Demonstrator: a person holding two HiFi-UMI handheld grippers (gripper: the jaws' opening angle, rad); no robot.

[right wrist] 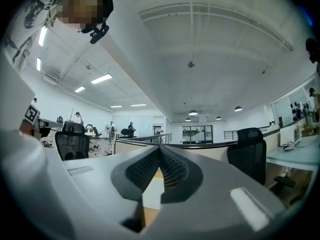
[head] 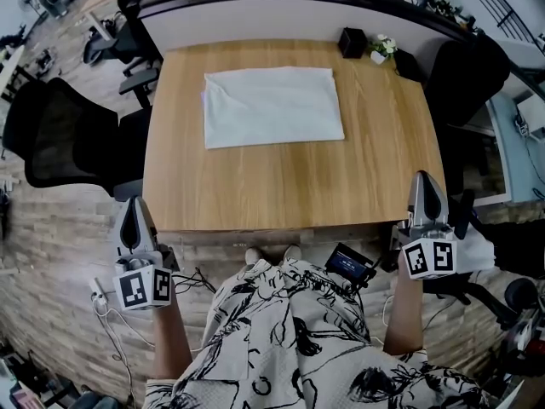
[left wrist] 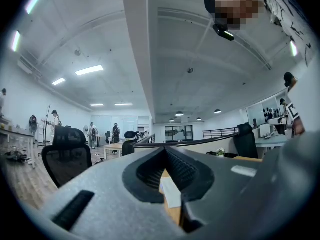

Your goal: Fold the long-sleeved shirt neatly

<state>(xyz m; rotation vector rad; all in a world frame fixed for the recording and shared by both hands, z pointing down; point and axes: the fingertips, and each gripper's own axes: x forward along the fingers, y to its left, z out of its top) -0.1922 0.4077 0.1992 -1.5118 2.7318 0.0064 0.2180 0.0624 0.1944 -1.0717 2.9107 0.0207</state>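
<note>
The white shirt [head: 272, 106] lies as a flat, folded rectangle on the tabletop's [head: 289, 186] far half. It looks like light, limp cloth, probably best pinched at the corners. The left gripper [head: 134, 204] and right gripper [head: 423, 180] hover well short of it, fingers [left wrist: 178, 170] clenched and empty.

One tabletop [head: 289, 186] carries one folded white shirt [head: 272, 106], one black box [head: 352, 42] and one small potted plant [head: 381, 49], the box and plant side by side at its far right corner. Three black chairs stand round the tabletop: one [head: 55, 139] at its left edge, one [head: 128, 37] off its far left corner and one [head: 464, 79] at its right edge. Two grippers are off its near edge, the left gripper [head: 134, 204] by the near left corner and the right gripper [head: 424, 180] by the near right corner, with one dark device [head: 349, 262] and two shoes [head: 253, 255] [head: 292, 252] below that edge.
</note>
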